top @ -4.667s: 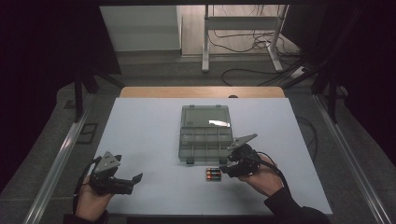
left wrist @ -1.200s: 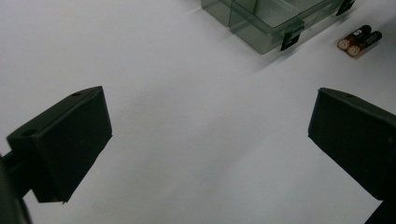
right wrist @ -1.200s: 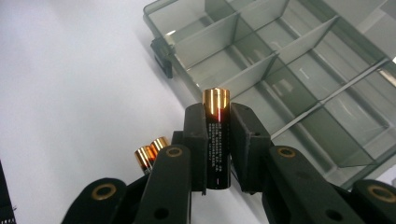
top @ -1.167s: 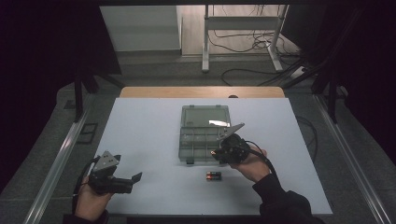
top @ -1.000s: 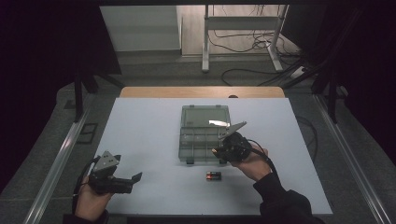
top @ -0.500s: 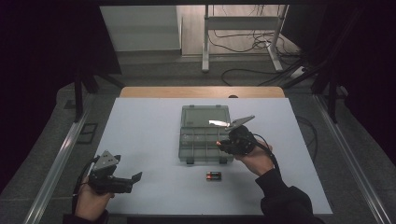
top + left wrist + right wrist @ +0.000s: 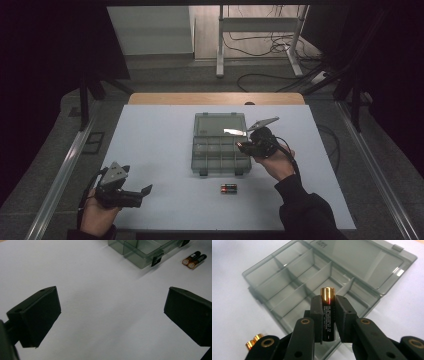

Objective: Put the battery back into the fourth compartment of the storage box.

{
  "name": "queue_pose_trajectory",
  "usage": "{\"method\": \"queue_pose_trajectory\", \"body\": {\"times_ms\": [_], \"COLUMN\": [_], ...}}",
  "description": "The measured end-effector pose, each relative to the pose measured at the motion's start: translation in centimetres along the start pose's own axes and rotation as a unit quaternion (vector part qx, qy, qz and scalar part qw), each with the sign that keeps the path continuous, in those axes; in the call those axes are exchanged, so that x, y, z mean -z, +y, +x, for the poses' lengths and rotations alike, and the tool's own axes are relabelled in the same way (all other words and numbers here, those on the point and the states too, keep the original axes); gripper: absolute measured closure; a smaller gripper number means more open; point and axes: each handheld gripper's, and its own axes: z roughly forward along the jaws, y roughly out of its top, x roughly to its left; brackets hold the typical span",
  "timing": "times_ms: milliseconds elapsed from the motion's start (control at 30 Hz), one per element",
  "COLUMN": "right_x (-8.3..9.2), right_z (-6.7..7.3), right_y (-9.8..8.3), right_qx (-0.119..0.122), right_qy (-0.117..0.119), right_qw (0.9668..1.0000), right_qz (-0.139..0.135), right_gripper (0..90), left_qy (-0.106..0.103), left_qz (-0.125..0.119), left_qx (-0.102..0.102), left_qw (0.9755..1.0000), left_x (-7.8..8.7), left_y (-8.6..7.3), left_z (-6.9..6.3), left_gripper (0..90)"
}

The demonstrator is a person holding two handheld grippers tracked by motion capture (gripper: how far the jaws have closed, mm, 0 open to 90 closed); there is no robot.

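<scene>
Now, from my seat far off, I start at the left: my left gripper rests low on the table near the front left corner, jaws wide apart with nothing between them. In the left gripper view the two black jaws frame bare white table, and the box and two batteries lie beyond them, up and to the right.

Moving to the middle, the box is a smoky clear organiser lying open, its lid folded flat on the far side. Its tray is split into several compartments by thin walls. From the right gripper view, every compartment I can see is bare; the ones nearest the gripper are partly hidden behind the jaws. The two batteries lie side by side, touching, on the table just in front of the box.

At the right, my right gripper hovers over the box's right edge, clamped on a battery. The battery stands along the jaws, gold end poking out past the pads, above the right-hand compartments.

Against the earliest frame, the right gripper was down by the front of the box beside the loose batteries; since then it has lifted and gone back and right over the tray. The left gripper has kept its place, and the box has not shifted.
</scene>
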Motion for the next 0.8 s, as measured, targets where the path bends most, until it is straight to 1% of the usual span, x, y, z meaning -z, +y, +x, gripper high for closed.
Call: {"method": "queue_pose_trajectory", "body": {"times_ms": [167,333,567,733,800], "right_x": [-0.2,-0.8,-1.6,-2.1,-2.6], "right_z": [-0.7,-1.2,-1.8,-2.0,-2.2], "right_y": [0.3,0.5,0.6,0.7,0.8], "right_qx": [-0.010,-0.019,-0.030,-0.031,-0.031], "right_qy": [-0.009,-0.014,-0.028,-0.034,-0.040], "right_qw": [0.9999,0.9997,0.9992,0.9989,0.9987], "right_qz": [-0.005,-0.006,-0.002,-0.001,0.002], "right_gripper": [76.3,76.3,76.2,76.2,76.2], "left_qy": [0.001,0.003,0.003,0.005,0.004], "left_qz": [-0.004,-0.006,-0.008,-0.008,-0.007], "left_qx": [0.006,0.007,0.022,0.024,0.026], "left_qw": [1.0000,1.0000,0.9997,0.9997,0.9996], "left_x": [0.0,0.1,0.2,0.3,0.3], "left_y": [-0.1,-0.1,-0.1,-0.1,-0.1], "left_z": [0.2,0.3,0.5,0.5,0.5], "left_gripper": [1.4,1.5,1.3,0.9,0.7]}}
